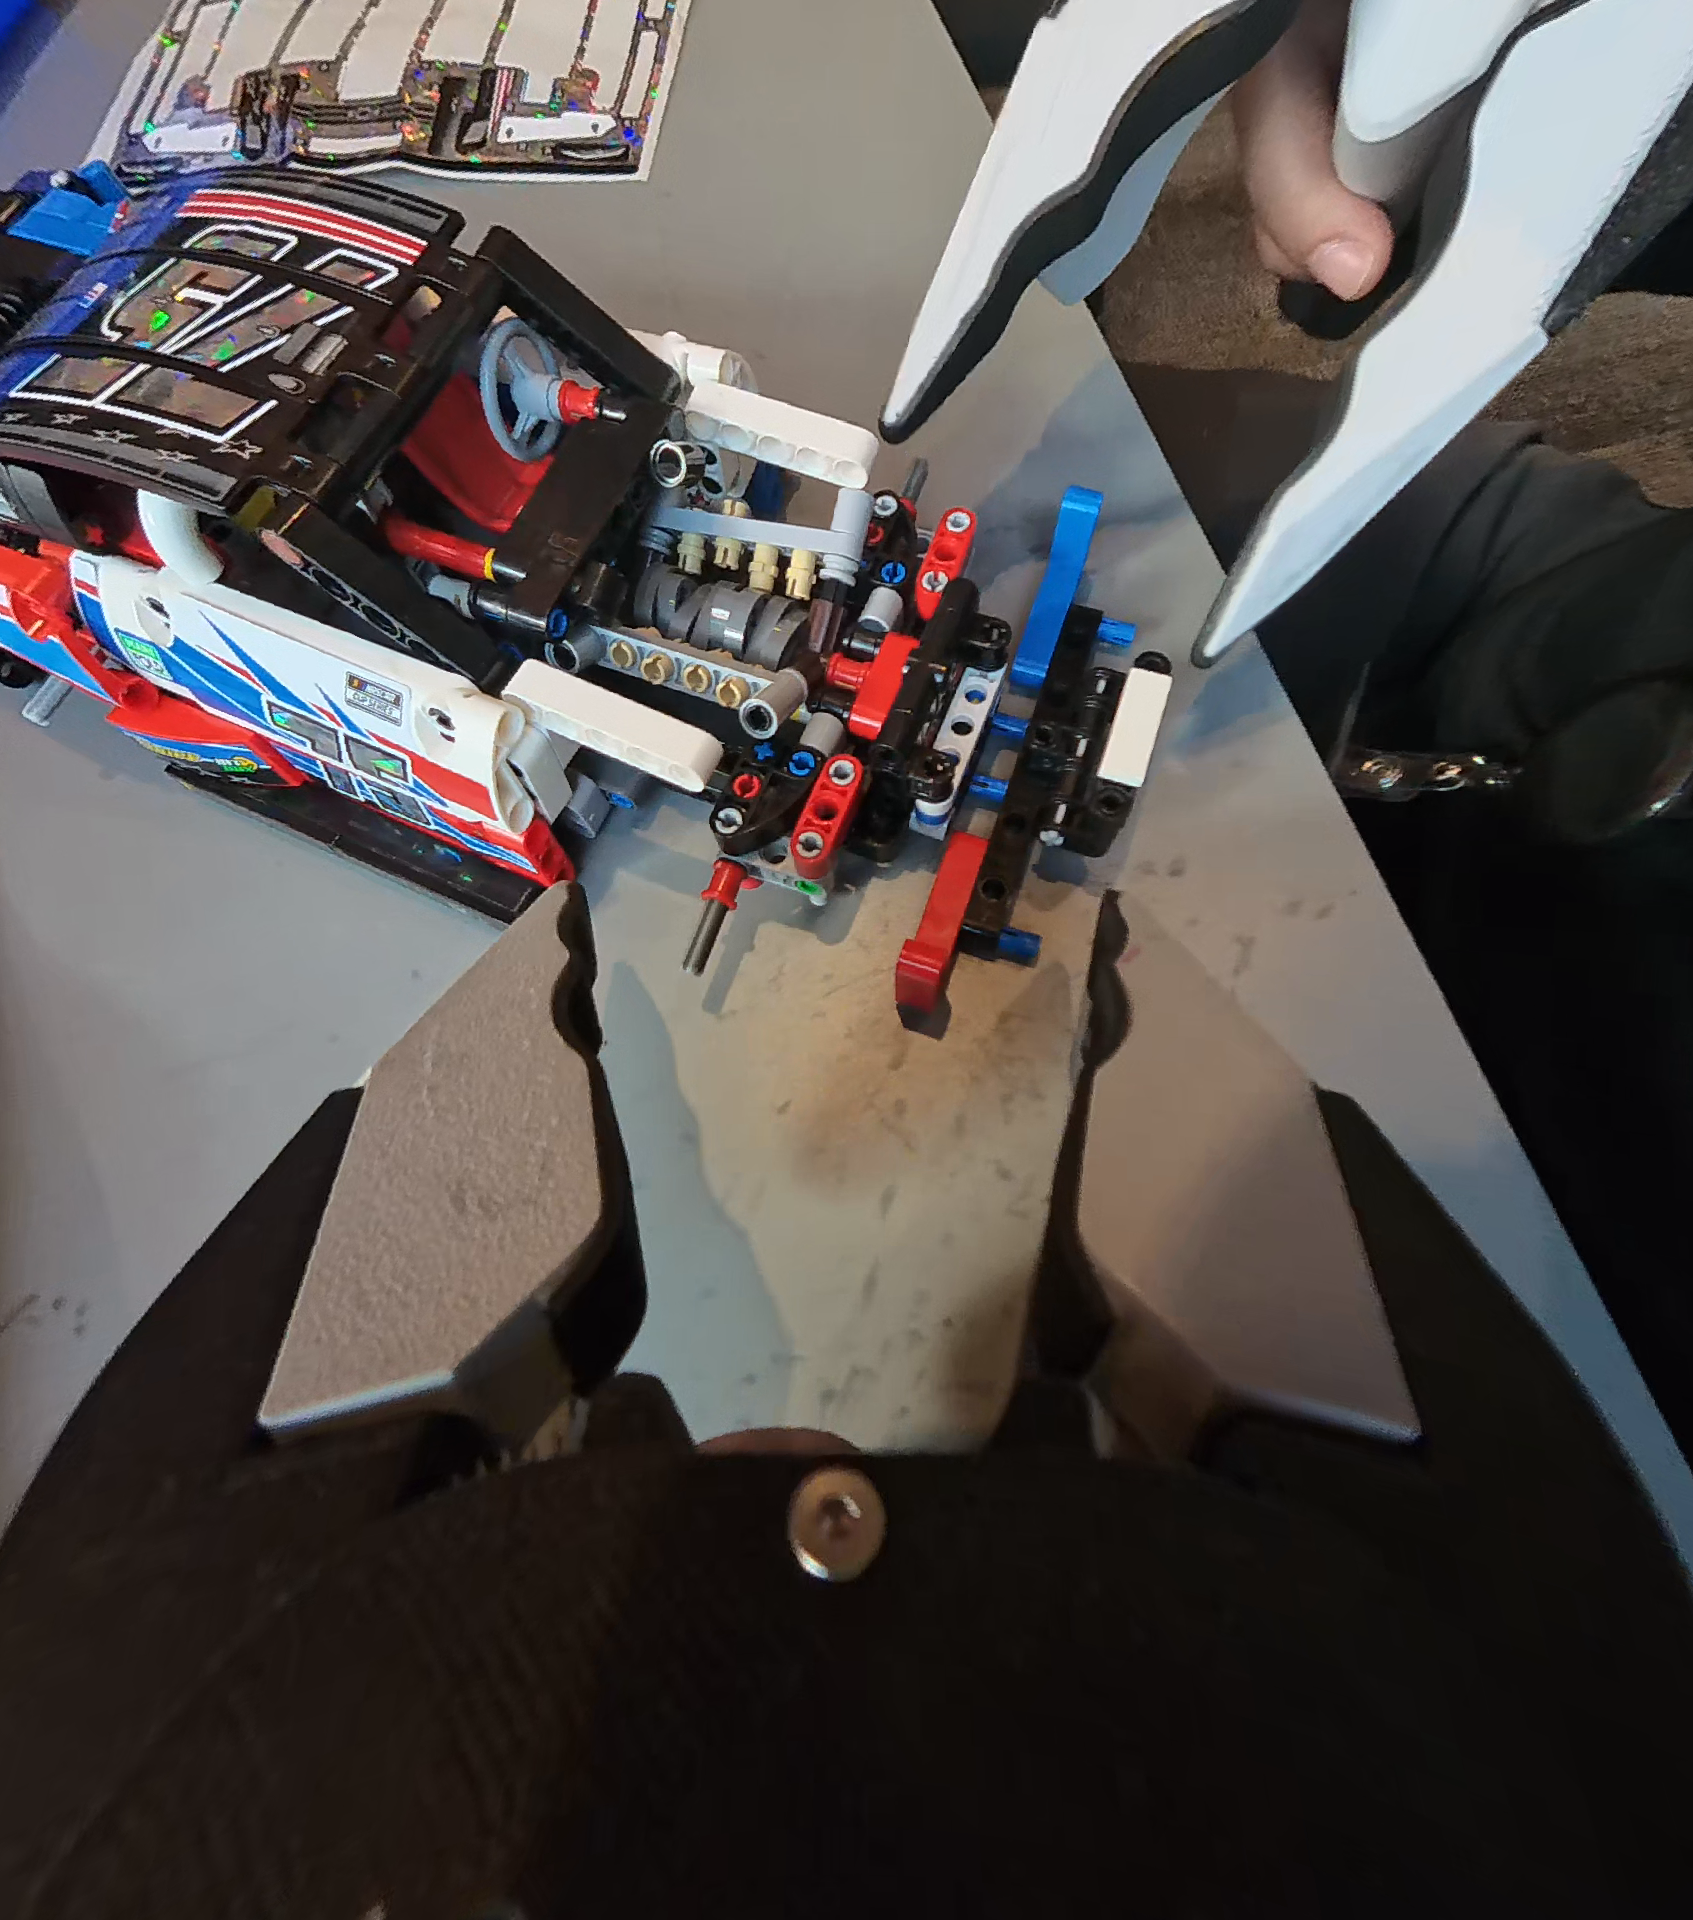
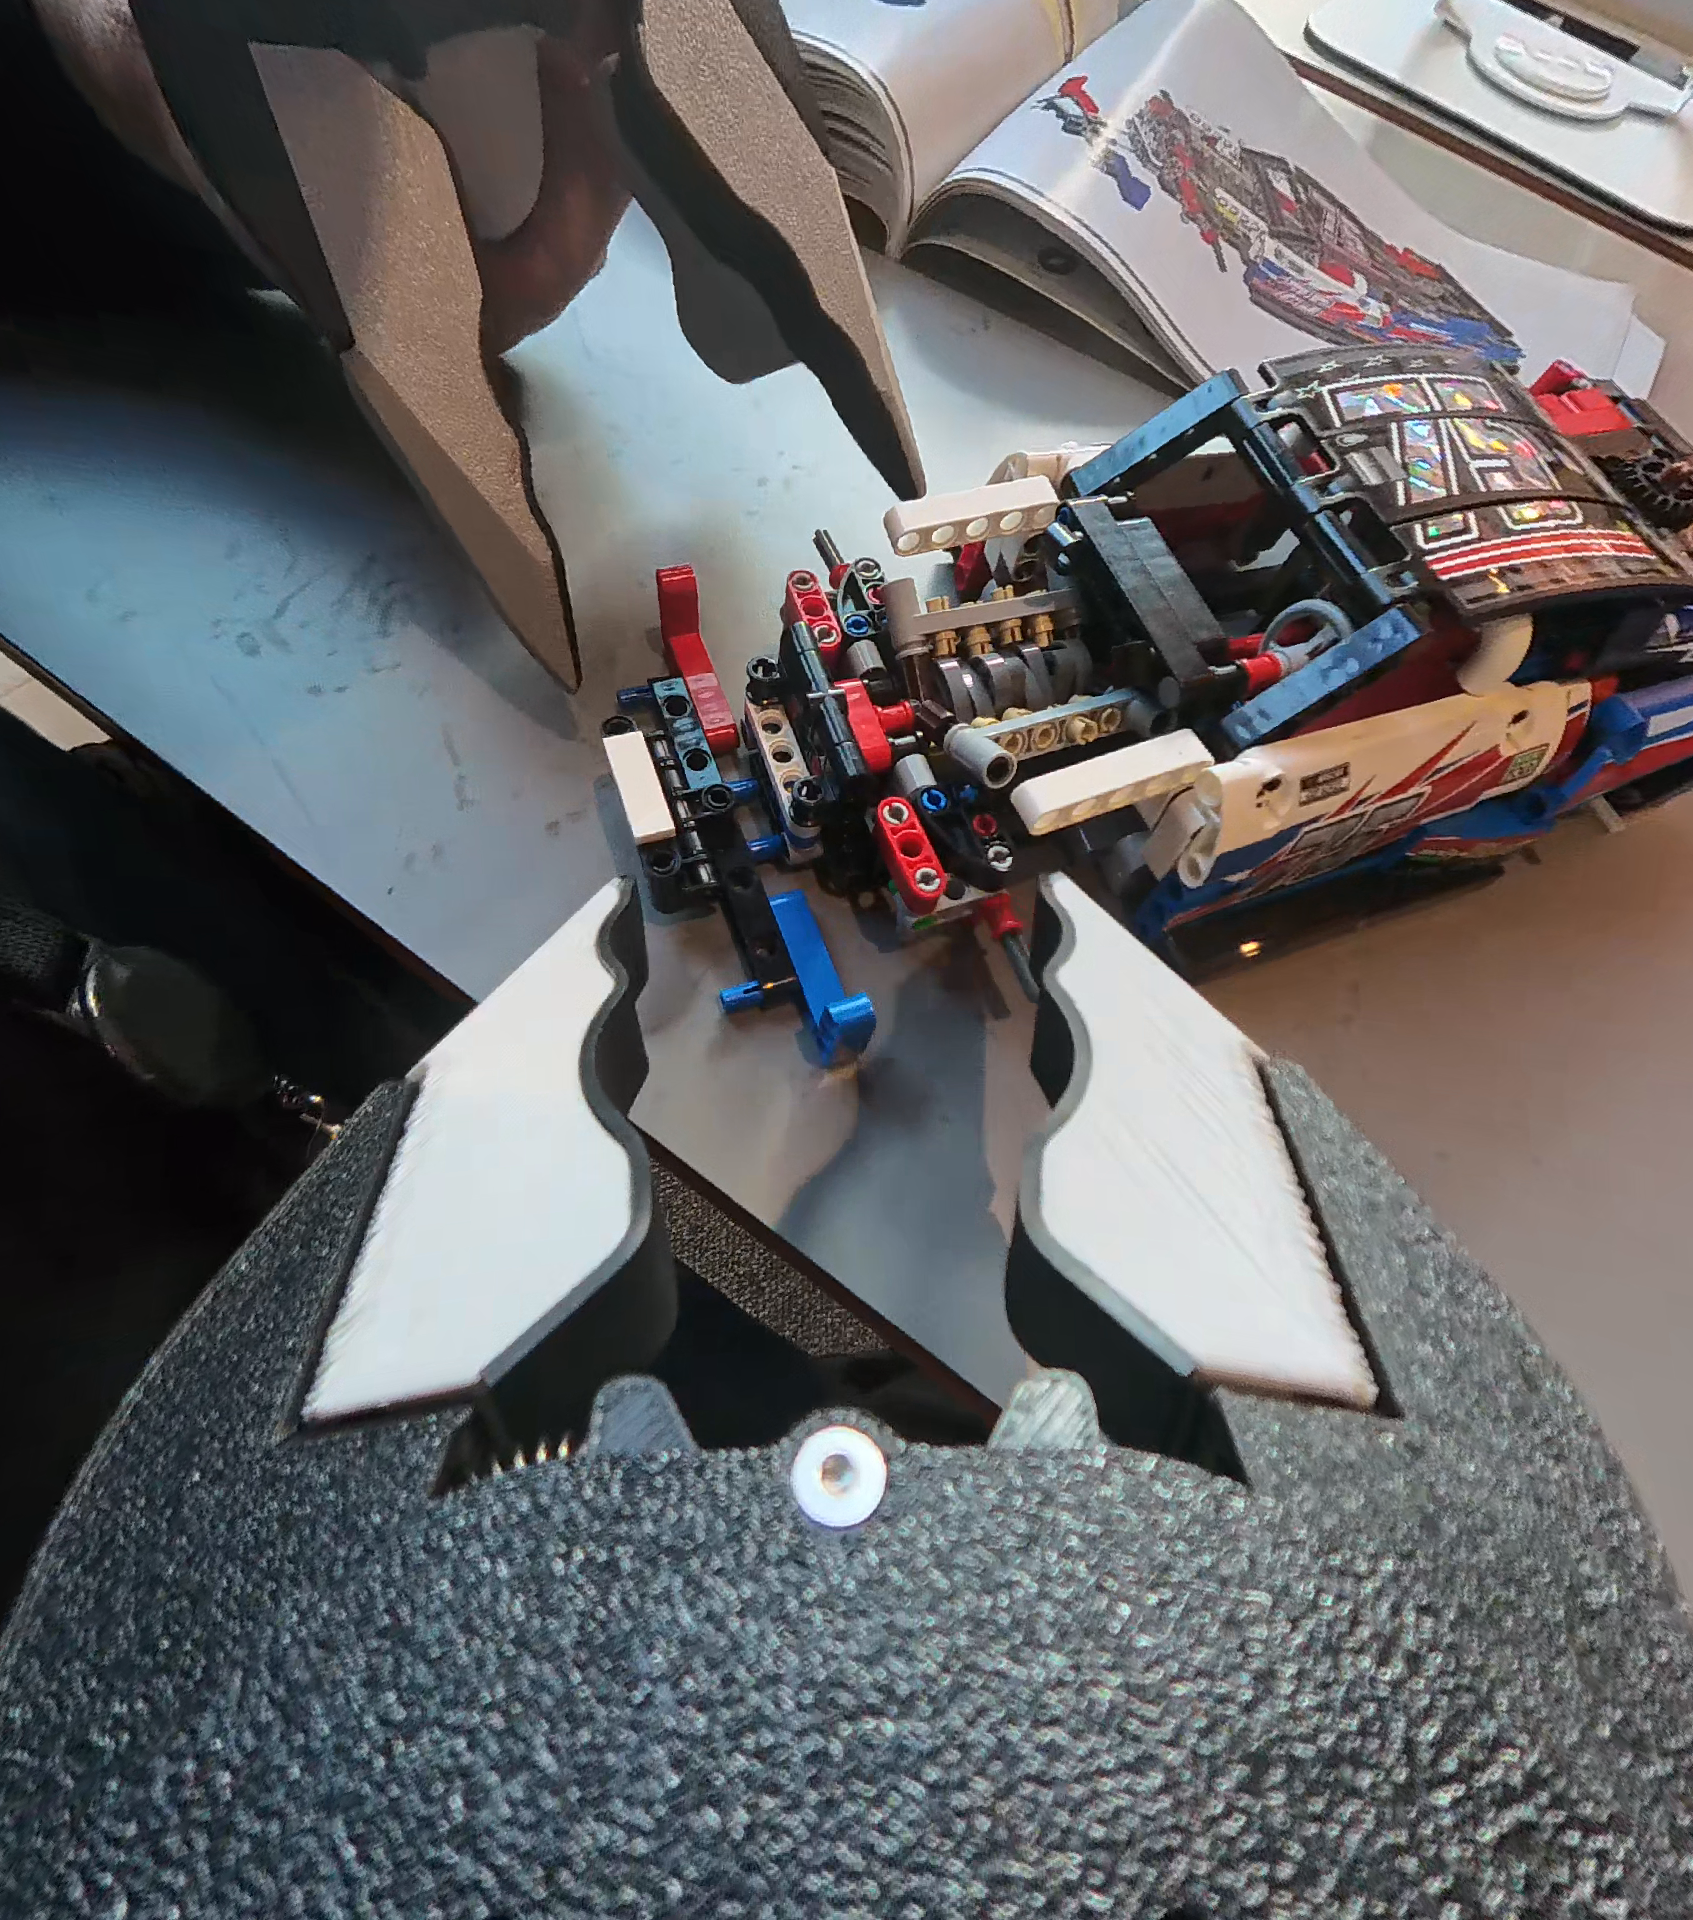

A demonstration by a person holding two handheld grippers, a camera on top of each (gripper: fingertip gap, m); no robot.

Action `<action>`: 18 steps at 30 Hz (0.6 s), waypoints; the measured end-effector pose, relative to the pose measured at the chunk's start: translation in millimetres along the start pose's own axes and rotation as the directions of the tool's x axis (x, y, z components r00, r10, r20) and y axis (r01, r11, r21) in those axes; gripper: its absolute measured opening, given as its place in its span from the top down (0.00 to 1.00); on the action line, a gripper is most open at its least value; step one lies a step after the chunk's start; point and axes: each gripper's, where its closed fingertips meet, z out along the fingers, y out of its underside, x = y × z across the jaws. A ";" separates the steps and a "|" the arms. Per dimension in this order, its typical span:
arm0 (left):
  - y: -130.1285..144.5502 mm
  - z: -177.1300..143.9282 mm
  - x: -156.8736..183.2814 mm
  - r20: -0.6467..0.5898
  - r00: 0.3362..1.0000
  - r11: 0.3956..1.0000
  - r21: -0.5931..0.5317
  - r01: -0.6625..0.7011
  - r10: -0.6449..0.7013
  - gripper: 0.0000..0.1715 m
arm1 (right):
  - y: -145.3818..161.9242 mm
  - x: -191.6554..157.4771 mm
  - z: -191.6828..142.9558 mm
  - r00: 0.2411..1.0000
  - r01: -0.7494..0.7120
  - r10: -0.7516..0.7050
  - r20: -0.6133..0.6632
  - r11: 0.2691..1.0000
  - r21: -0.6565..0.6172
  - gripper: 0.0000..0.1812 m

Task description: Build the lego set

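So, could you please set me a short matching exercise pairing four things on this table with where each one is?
Things:
1. sticker sheet
2. instruction booklet
3. white tile
4. steering wheel

Places:
A. on the car's front assembly, at the end nearest the table edge
B. inside the car's cabin, in front of the red seat
C. lying open beyond the car in the right wrist view
D. flat on the table behind the car's roof in the left wrist view

Pairs: 1-D, 2-C, 3-A, 4-B
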 end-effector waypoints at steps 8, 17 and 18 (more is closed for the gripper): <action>2.5 0.0 0.2 -0.002 1.000 1.000 -0.005 0.005 -0.005 0.46 | 1.5 2.2 2.1 1.000 -0.001 0.001 -0.001 1.000 -0.009 0.59; 3.7 1.4 -0.2 0.003 1.000 1.000 -0.016 0.004 -0.004 0.46 | 2.2 2.8 2.1 1.000 -0.008 0.008 -0.001 1.000 -0.003 0.59; 3.5 1.3 -0.3 0.004 1.000 1.000 -0.015 0.003 -0.003 0.46 | 2.1 2.5 2.1 1.000 -0.007 0.007 -0.001 1.000 -0.003 0.59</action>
